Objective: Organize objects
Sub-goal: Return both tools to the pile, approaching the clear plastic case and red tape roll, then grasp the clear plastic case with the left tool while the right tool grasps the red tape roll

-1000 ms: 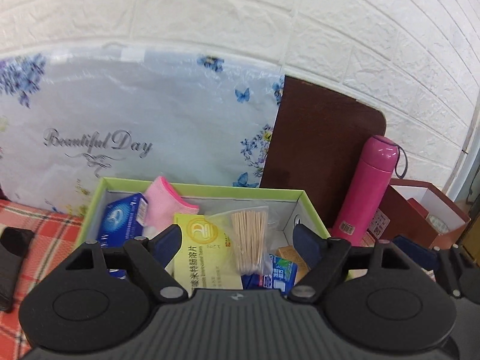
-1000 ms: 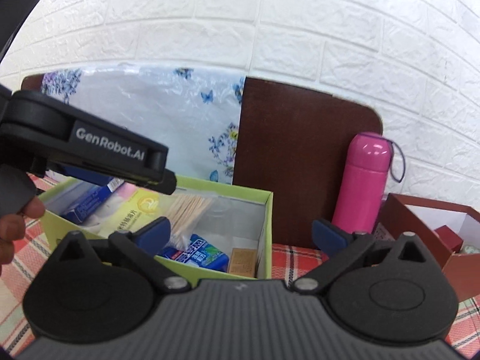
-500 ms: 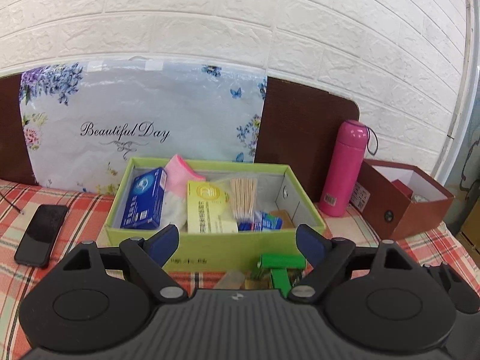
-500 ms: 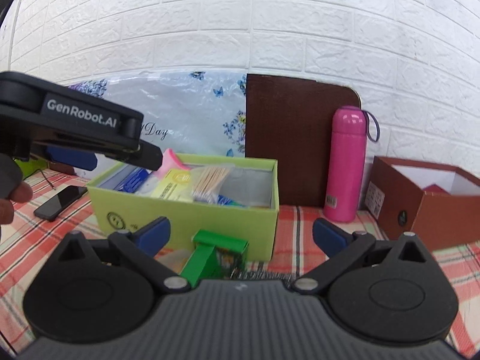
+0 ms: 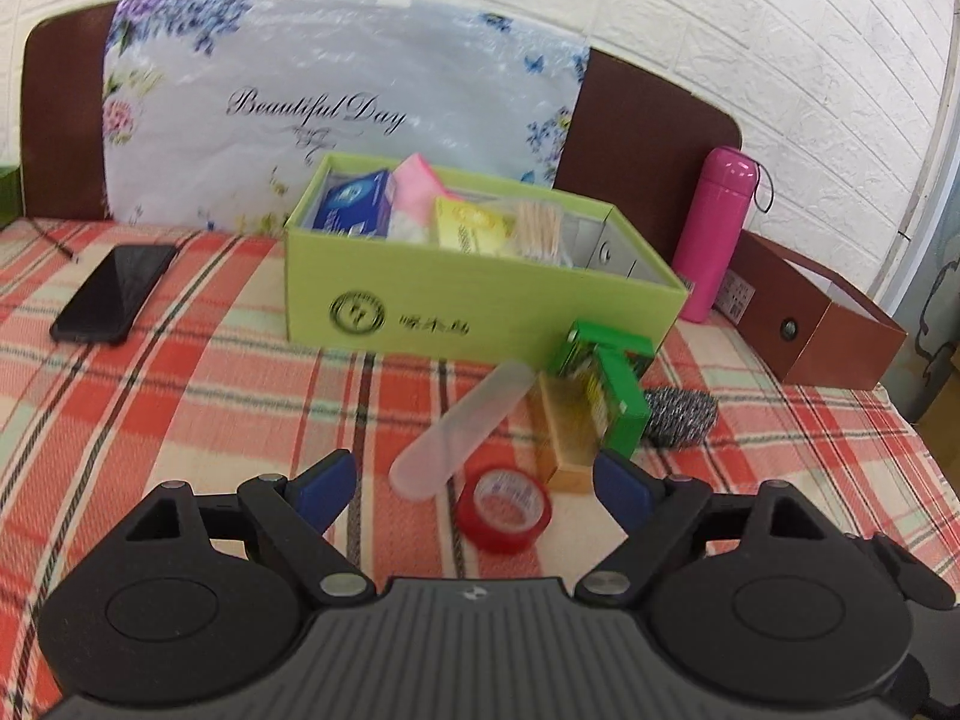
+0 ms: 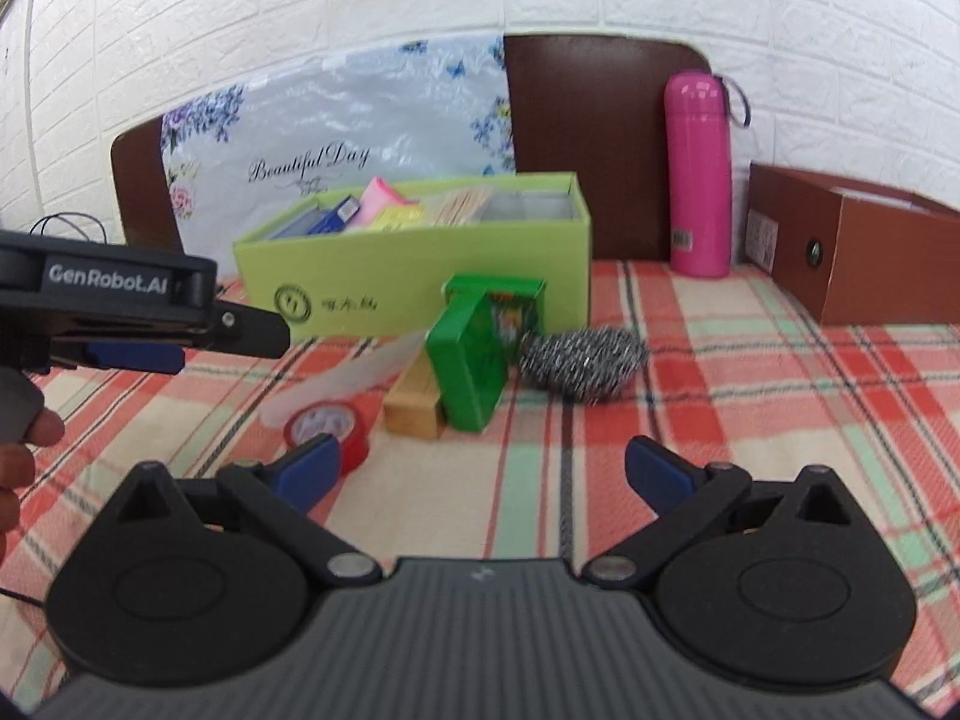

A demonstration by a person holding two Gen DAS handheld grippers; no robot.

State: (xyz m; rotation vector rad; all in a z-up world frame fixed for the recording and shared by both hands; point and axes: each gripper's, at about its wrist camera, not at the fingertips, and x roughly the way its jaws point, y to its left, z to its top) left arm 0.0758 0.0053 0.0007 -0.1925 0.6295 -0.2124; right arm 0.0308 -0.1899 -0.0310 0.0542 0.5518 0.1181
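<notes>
Your left gripper (image 5: 474,483) and right gripper (image 6: 480,468) both stand apart, empty. The tape (image 5: 504,509), clear case (image 5: 462,431) and green box (image 5: 612,402) lie on the tabletop (image 5: 180,408) before the bin (image 5: 480,294).

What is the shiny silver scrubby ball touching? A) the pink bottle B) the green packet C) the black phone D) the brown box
B: the silver scrubby ball lies on the checked cloth right against the green packet, while the pink bottle, black phone and brown box all sit apart from it.
</notes>
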